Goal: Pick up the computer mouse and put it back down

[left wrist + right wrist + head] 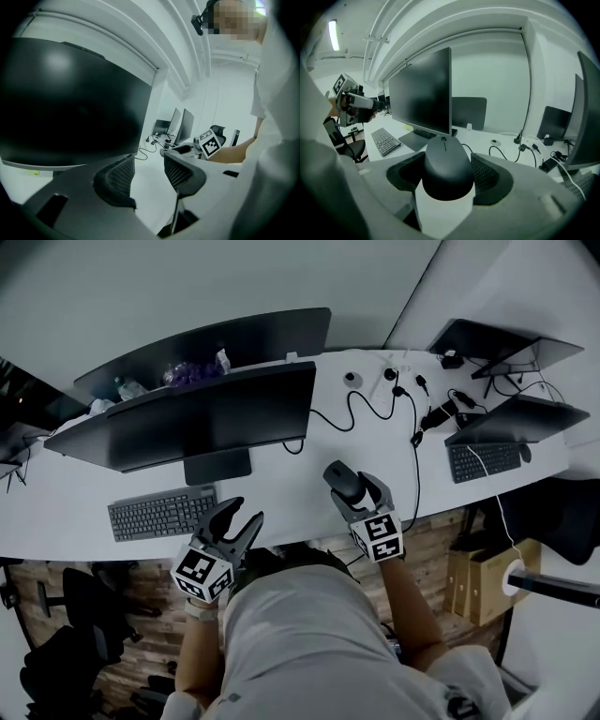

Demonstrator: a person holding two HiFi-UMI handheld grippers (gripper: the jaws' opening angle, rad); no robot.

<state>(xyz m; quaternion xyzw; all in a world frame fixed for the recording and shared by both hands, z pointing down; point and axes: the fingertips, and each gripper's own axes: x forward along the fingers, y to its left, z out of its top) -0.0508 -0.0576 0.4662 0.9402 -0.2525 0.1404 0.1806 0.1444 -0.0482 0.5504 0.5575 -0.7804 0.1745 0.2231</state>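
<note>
Mouse clamped by its sides in right gripper, near front edge of surface | left gripper jaws apart, empty, likely parked clear as unneeded.

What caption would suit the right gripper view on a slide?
Right hand-held gripper shut on a black mouse, with monitor, keyboard and white desk beyond.

This is an office: a long curved white desk carries several workstations, each with dark monitors and a keyboard (a second keyboard lies at the far right). Black cables trail across the desktop, and black office chairs stand on the wood-patterned floor below.
</note>
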